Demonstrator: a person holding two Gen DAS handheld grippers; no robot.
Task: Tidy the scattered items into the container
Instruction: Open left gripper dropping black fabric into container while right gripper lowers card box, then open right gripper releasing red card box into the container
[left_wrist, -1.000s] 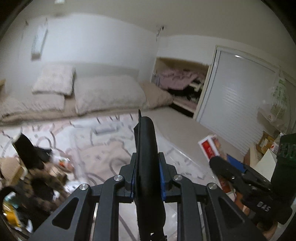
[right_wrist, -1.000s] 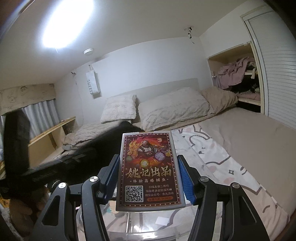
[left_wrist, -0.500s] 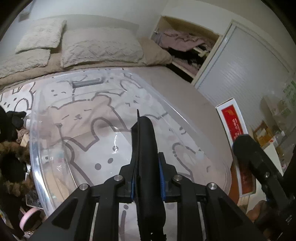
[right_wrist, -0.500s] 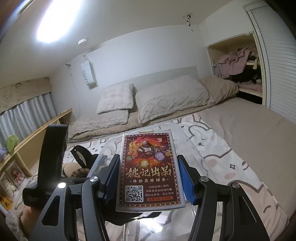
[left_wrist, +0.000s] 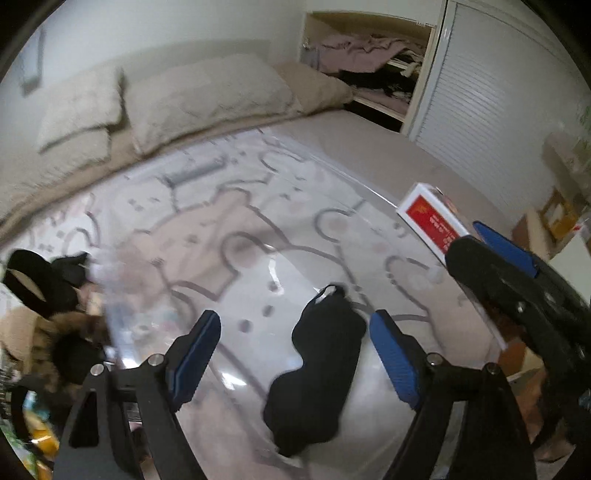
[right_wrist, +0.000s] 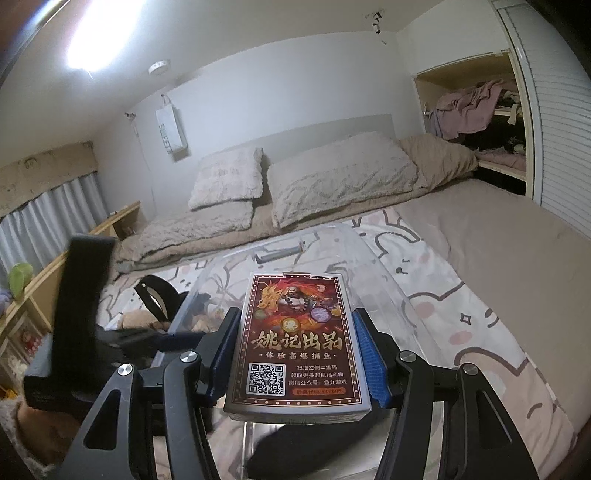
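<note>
bed (right_wrist: 498, 236) | card box (right_wrist: 295, 343) reads "姚记出品" | wall bag (right_wrist: 170, 125) "SWEET"

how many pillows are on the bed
3: a small one stacked on a flatter one on the left, and a large one beside them; more may be hidden.

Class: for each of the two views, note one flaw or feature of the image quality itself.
Left wrist view: motion blur smears the black item and clear container. Right wrist view: sharp on the card box, ceiling light overexposed, fisheye bends the walls.
</note>
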